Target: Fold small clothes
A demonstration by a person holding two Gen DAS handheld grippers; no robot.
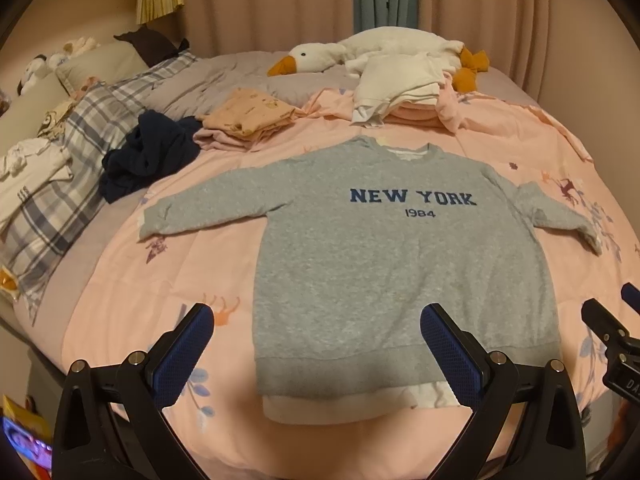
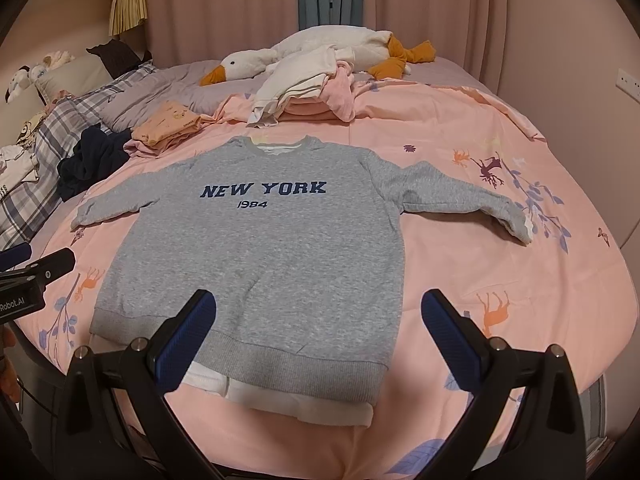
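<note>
2 handheld grippers hover above the near edge of a bed where a grey sweatshirt [image 1: 400, 264] printed "NEW YORK 1984" lies flat and face up on a pink patterned quilt [image 1: 132, 292], collar toward 12 o'clock, hem toward 6 o'clock, sleeves spread out toward 9 and 3 o'clock. Left gripper [image 1: 316, 344] has its blue-padded jaws spread wide and holds nothing, poised over the hem's 7 o'clock corner; right gripper [image 2: 320, 336] is likewise spread and empty, over the hem toward its 5 o'clock corner. White lining shows below the hem and at the right cuff, which suggests a fleece-backed or layered garment. Judging by its look, the fabric is soft, thickish and limp, light enough for 1 pinch per gripper but prone to sag and drag its inner layer; no fold appears started yet. Likely holds are a shoulder seam together with the hem corner on the same side, or a cuff to bring a sleeve across the chest, pinching through both layers so the lining comes along. At 11 o'clock beyond the collar sit a folded peach garment [image 1: 248, 114] and a crumpled navy garment [image 1: 148, 156]; at 12 to 1 o'clock a stack of white and pink clothes [image 1: 400, 92] rests beside a plush goose [image 1: 320, 58]
</note>
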